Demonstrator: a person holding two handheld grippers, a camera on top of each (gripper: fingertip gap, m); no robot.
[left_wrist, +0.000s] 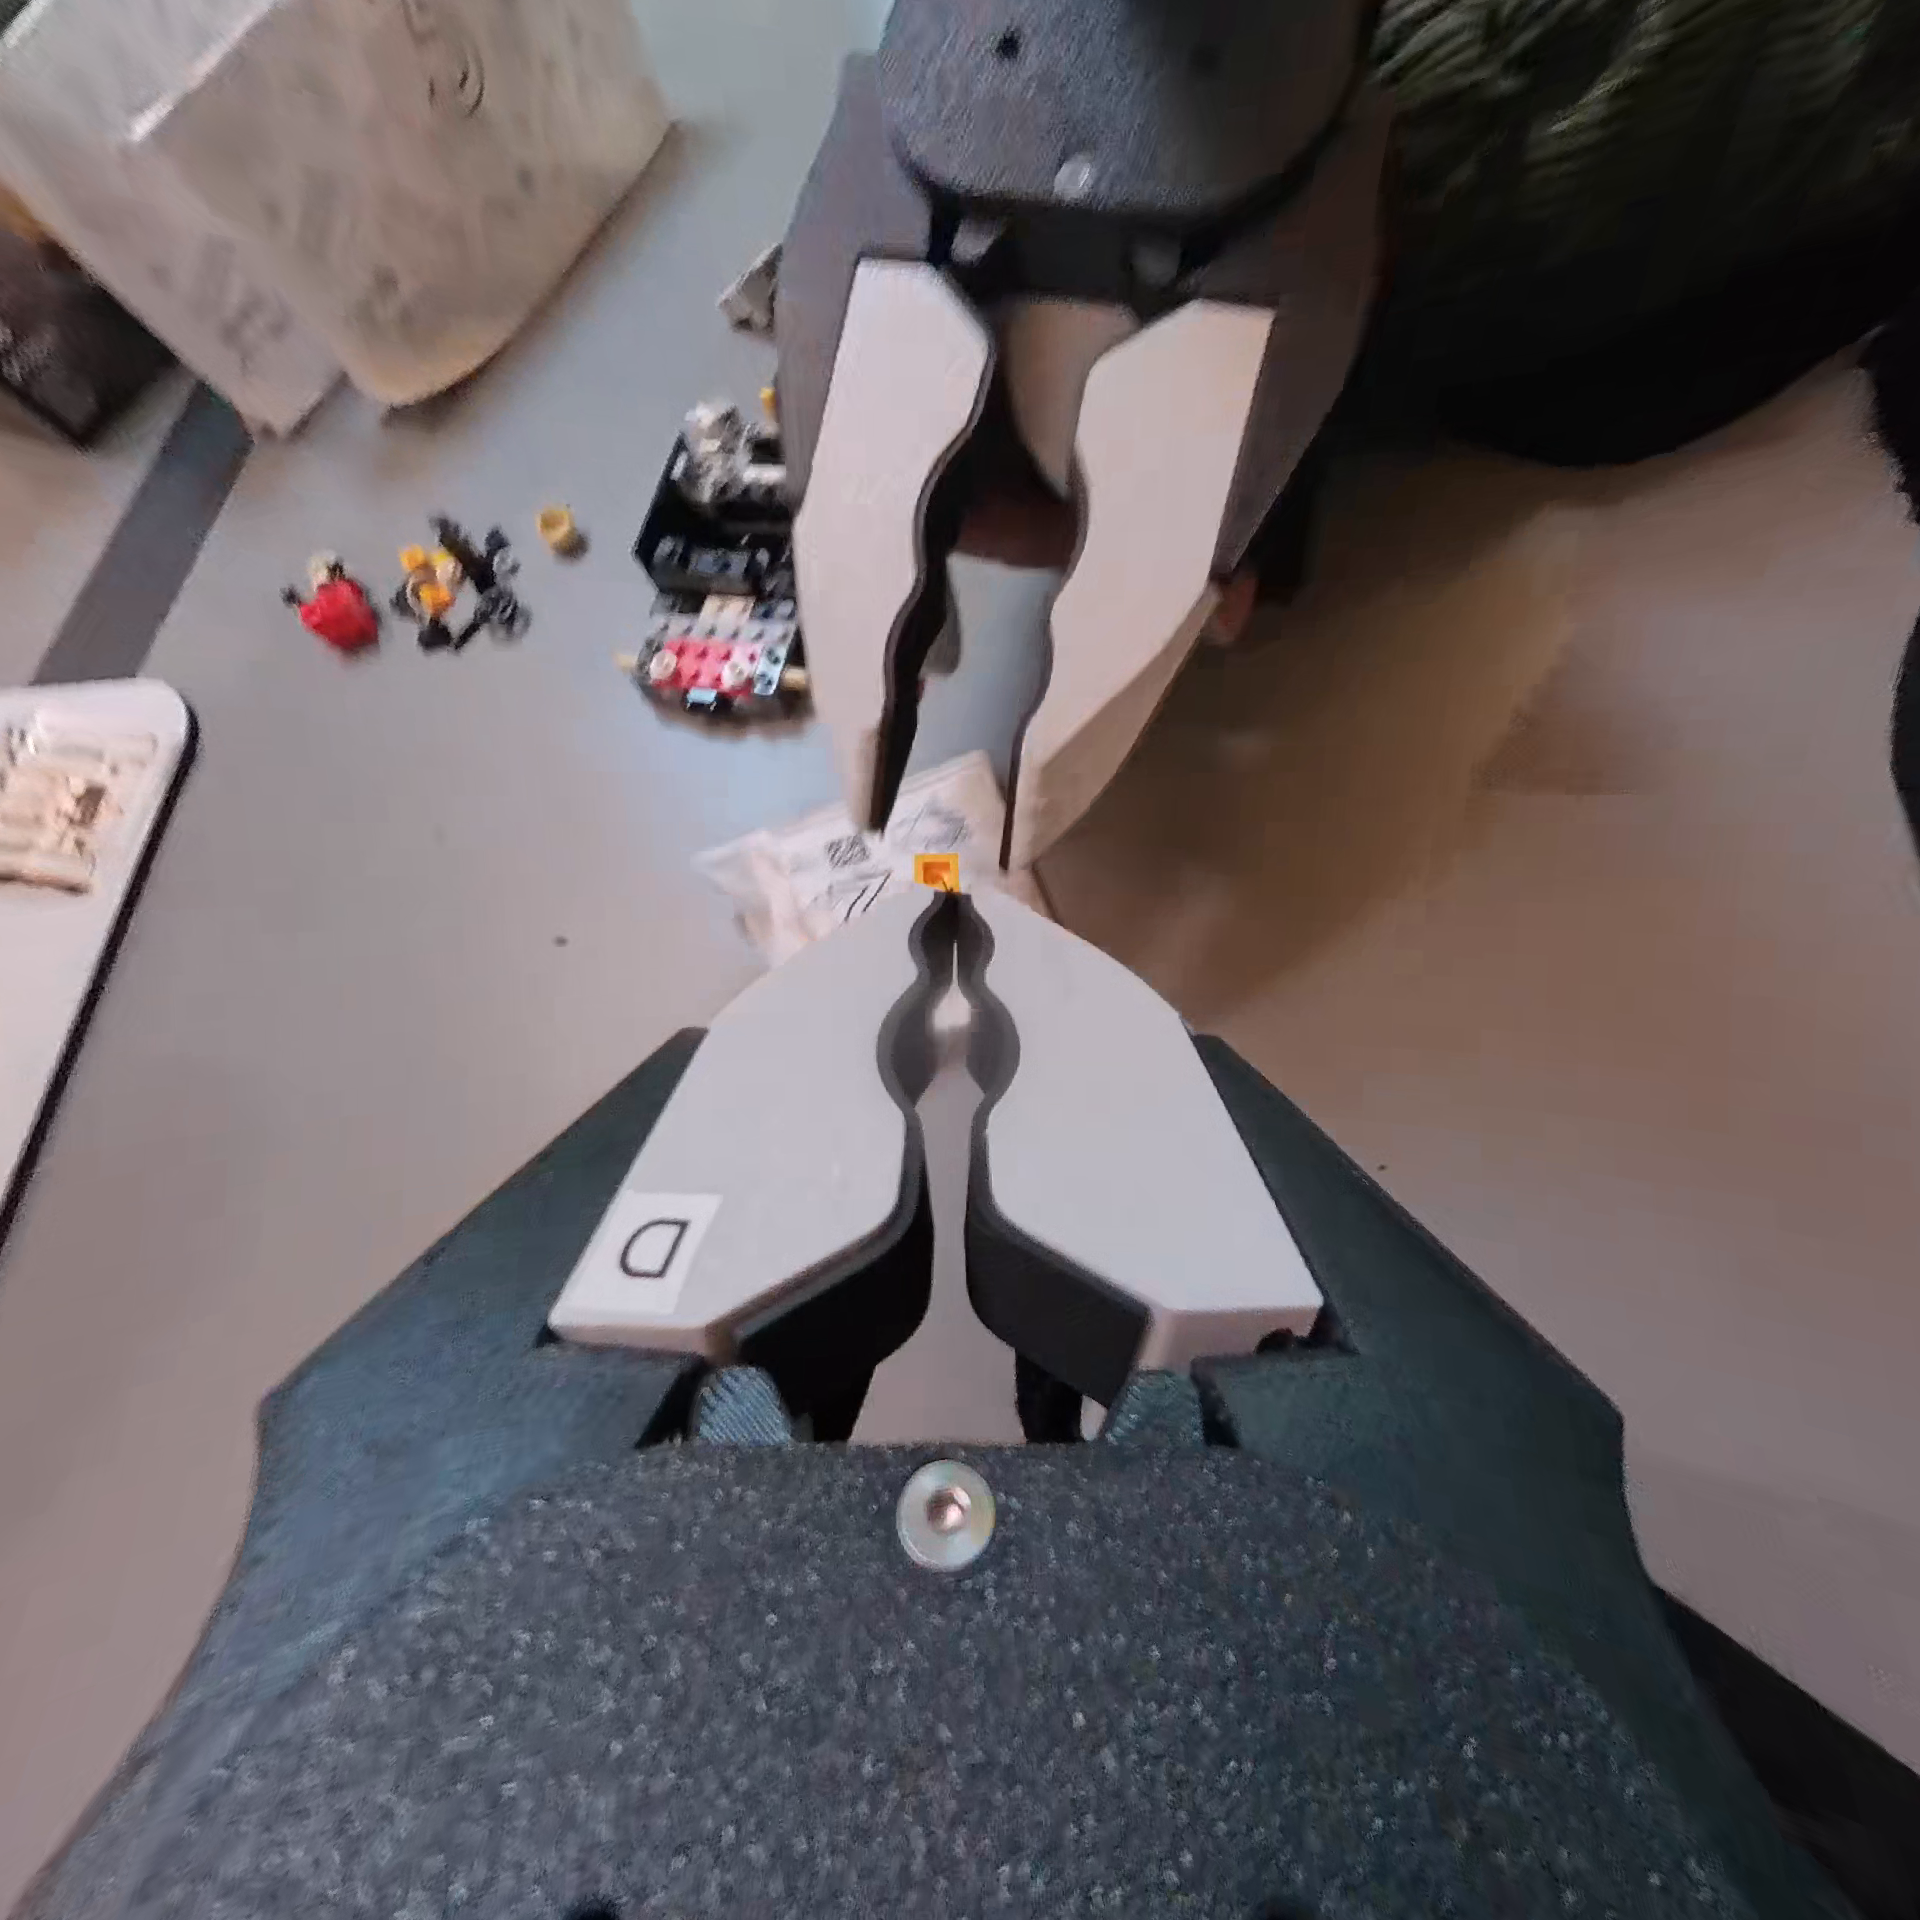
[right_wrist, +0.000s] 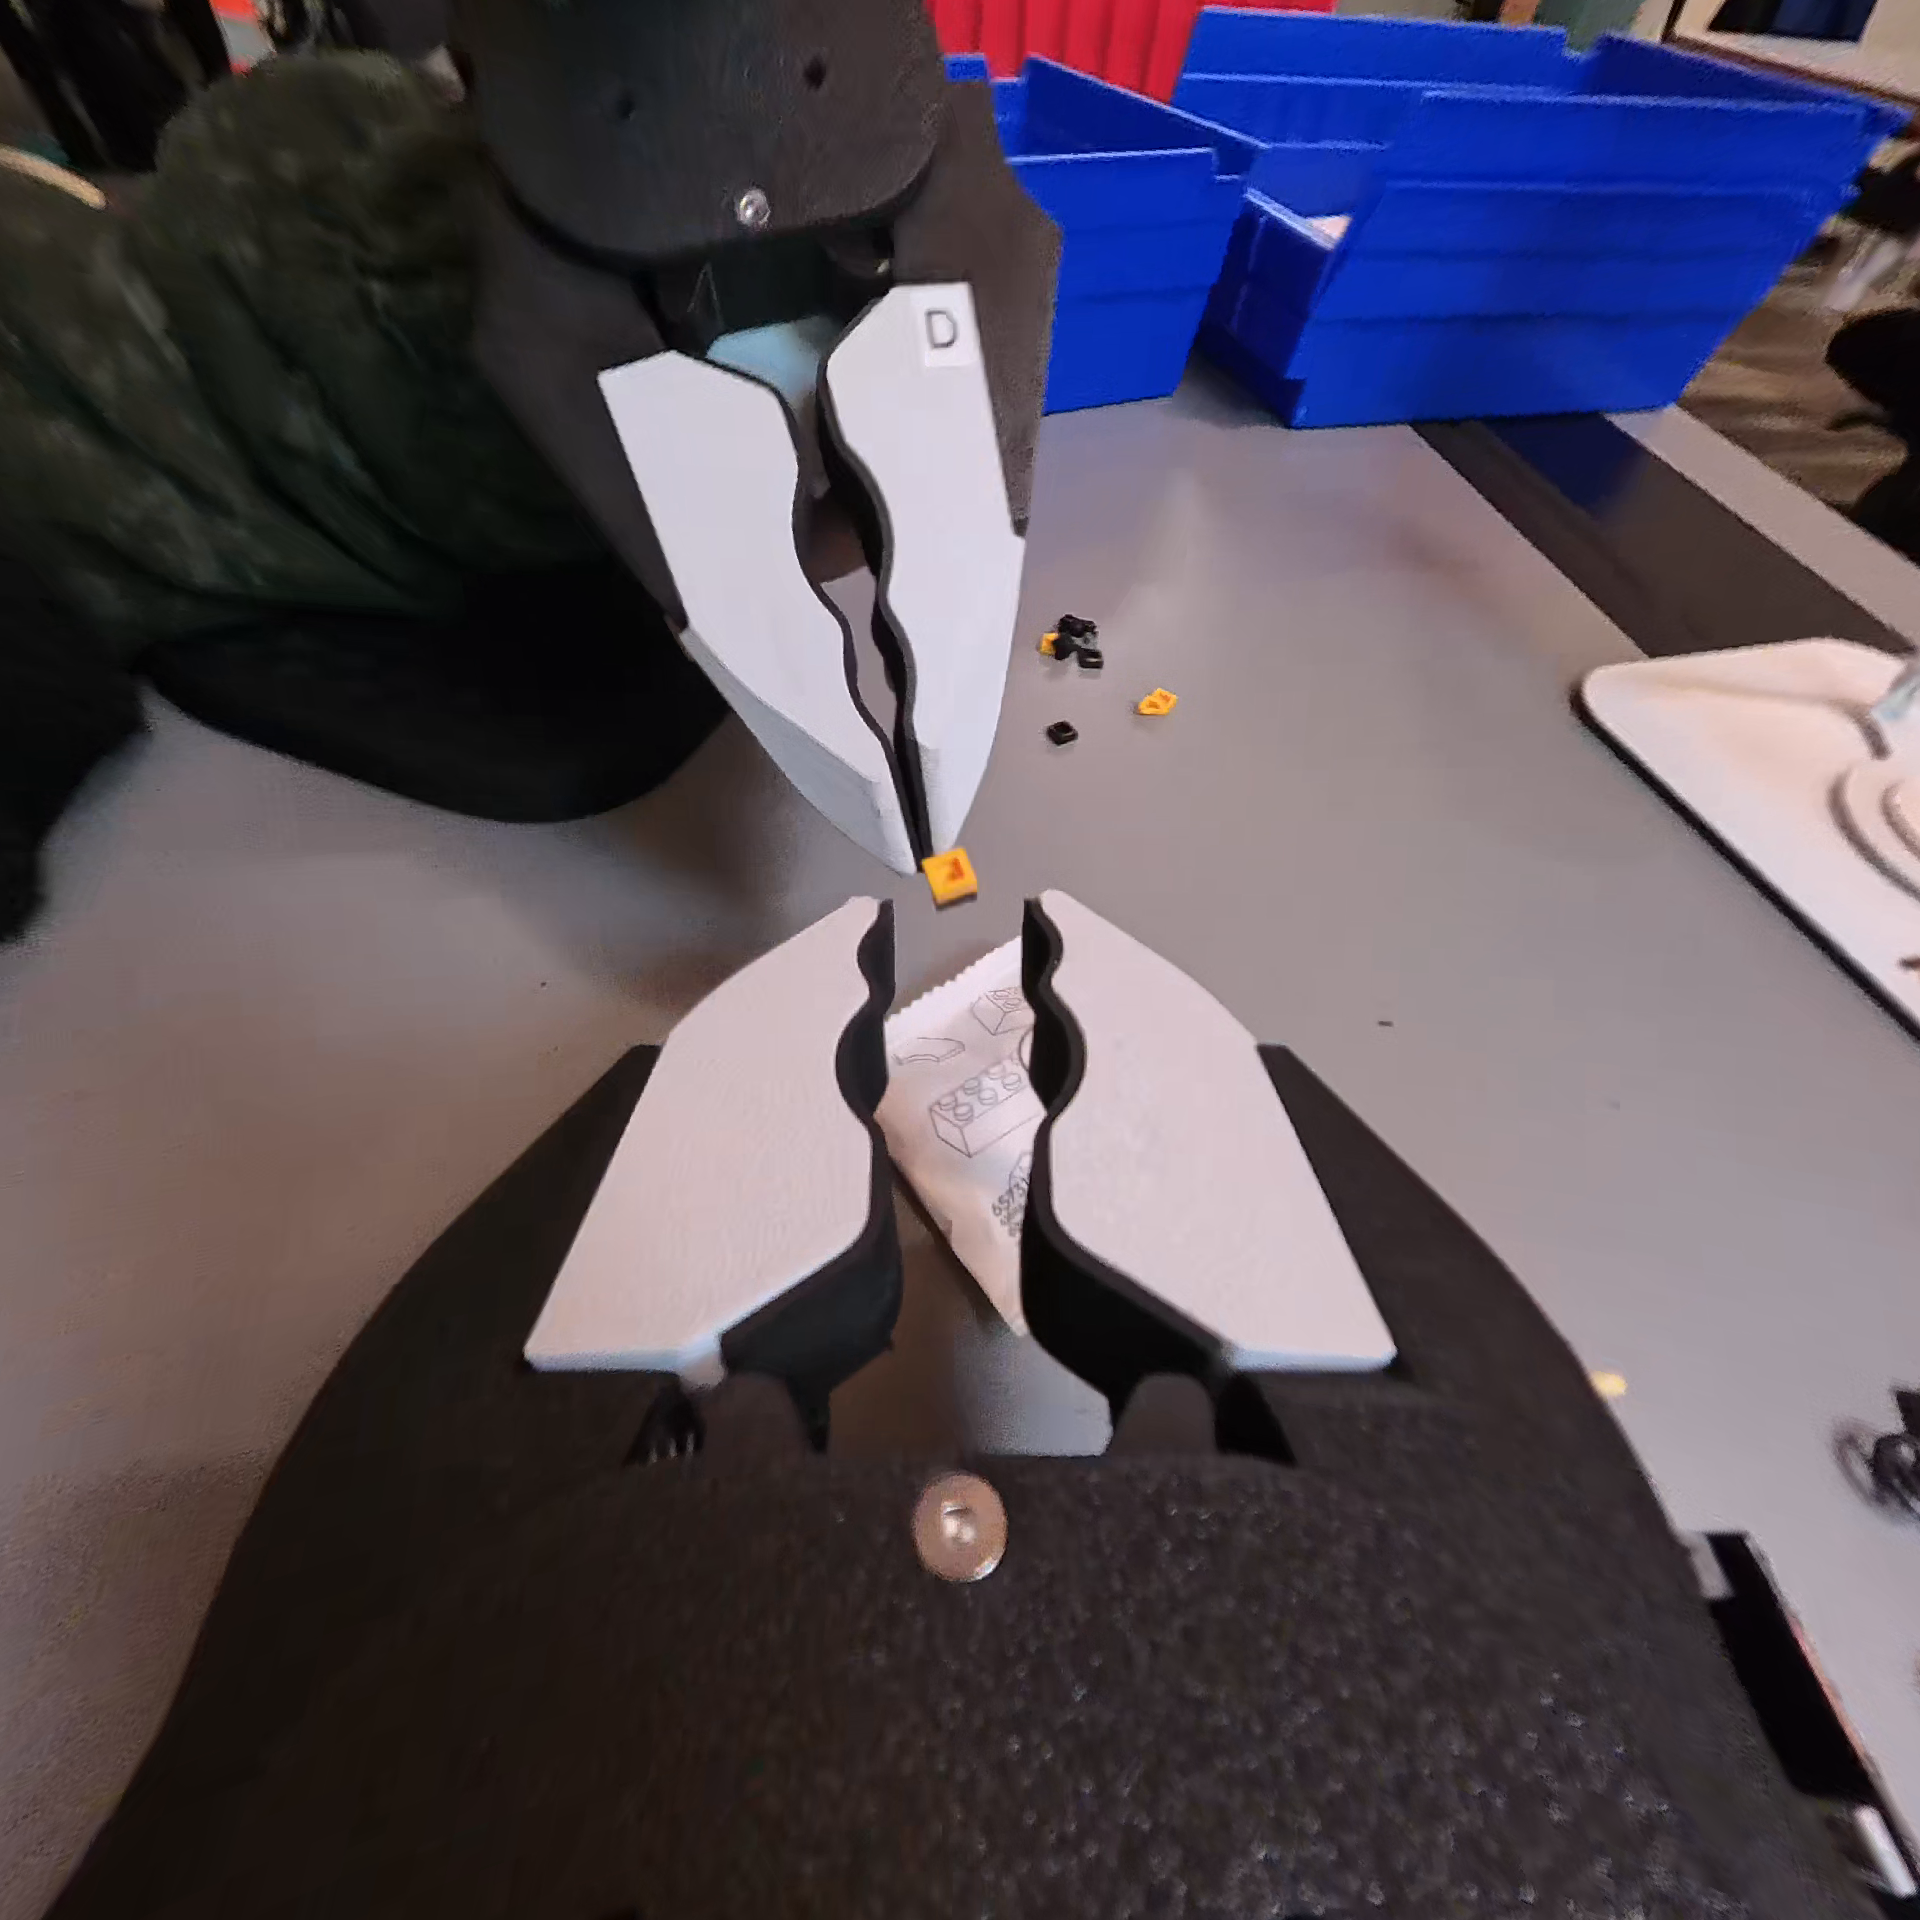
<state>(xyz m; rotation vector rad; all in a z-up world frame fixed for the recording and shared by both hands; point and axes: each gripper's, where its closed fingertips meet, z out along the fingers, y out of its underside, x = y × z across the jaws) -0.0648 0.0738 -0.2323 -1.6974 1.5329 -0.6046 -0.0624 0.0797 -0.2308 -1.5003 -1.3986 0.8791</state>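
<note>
My left gripper (left_wrist: 948, 902) is shut on a small yellow brick piece (left_wrist: 937, 871), pinched by its edge at the very fingertips. The right wrist view shows the same: the left gripper (right_wrist: 928, 854) comes down from above with the yellow piece (right_wrist: 951, 876) sticking out of its tips, above the grey table (right_wrist: 1299, 883). My right gripper (right_wrist: 956, 914) is open, its fingertips on either side just below the piece and not touching it. It also shows in the left wrist view (left_wrist: 940, 831), open. A white paper bag with brick drawings (right_wrist: 966, 1101) lies on the table under the right gripper.
Blue bins (right_wrist: 1507, 239) stand at the far table edge. Small black and yellow pieces (right_wrist: 1075, 644) lie loose. A white tray (right_wrist: 1714, 748) is at right. A brick assembly (left_wrist: 717, 582), red (left_wrist: 338, 613) and black-orange pieces (left_wrist: 457, 582) lie farther off. A person's dark green sleeve (right_wrist: 260, 364) is at left. The tips of both grippers are at nearly the same place.
</note>
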